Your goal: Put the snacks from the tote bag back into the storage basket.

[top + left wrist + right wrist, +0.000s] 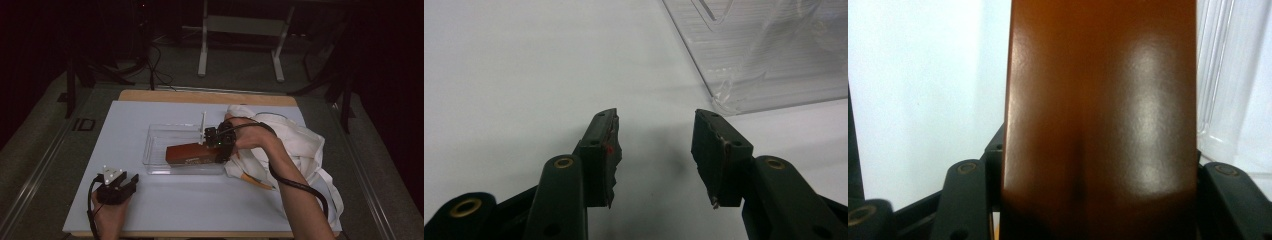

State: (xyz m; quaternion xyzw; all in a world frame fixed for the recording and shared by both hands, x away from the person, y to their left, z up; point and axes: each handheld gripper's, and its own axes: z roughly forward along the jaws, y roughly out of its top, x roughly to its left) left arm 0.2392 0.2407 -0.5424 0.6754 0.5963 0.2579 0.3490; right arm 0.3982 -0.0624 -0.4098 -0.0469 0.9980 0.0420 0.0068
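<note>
A brown, glossy rectangular pack (192,154) lies lengthwise inside a clear plastic tray (154,150) at the middle of the white table. My right gripper (218,150) comes in from the right and is shut on the pack's right end. In the right gripper view the brown pack (1100,110) spans the whole gap between the jaws, with the tray's wall (1220,100) beside it. My left gripper (131,181) rests near the table's front left, open, with nothing between its fingers. Seen from the left gripper view, the left gripper (656,145) points at bare table, the tray's corner (769,65) ahead on the right.
A crumpled white cloth (305,145) lies on the table's right side, under and behind the right forearm. An orange, stick-like thing (257,181) pokes out beneath it. A thin white upright piece (203,125) stands at the tray's far edge. A metal frame (240,30) stands on the floor beyond.
</note>
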